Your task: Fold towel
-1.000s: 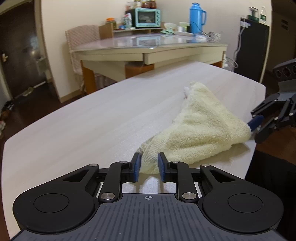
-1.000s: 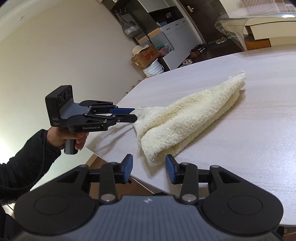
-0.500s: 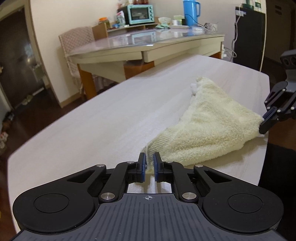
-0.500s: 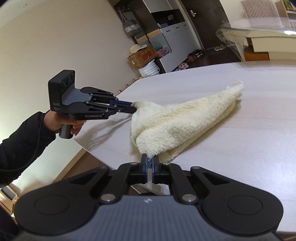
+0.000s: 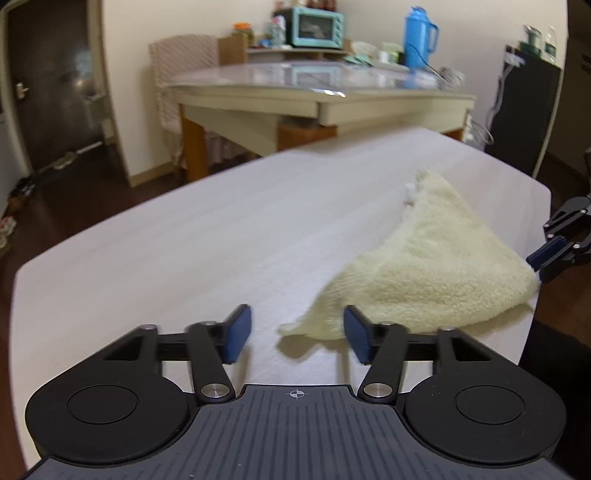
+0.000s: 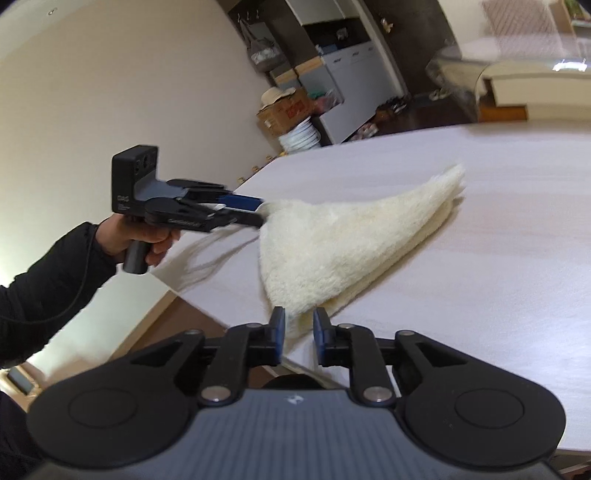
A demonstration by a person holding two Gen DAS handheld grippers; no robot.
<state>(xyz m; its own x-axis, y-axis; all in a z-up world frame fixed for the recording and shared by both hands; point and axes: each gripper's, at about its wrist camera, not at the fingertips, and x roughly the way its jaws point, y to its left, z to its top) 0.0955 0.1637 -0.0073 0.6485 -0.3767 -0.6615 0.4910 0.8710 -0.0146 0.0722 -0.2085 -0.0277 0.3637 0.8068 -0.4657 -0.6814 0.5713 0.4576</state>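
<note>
Towel (image 5: 436,273) was seen lying bunched on table (image 5: 184,240) by its edge | left gripper (image 5: 297,334) was spread, corner between pads unpinched | right gripper (image 6: 298,334) was parted slightly at another corner

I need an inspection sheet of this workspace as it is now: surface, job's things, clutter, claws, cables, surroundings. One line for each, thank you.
Surface: pale wood-grain table, towel near its edge.
Job's things: cream towel, bunched in a triangular heap, not folded flat.
Clutter: nothing seen on this table.
Claws: left claw open, a towel corner between its fingers, not gripped; right claw slightly open at another towel corner.
Cables: thin black cord along the sleeve of the left arm.
Surroundings: second table, teal toaster oven, blue jug, cardboard box.
</note>
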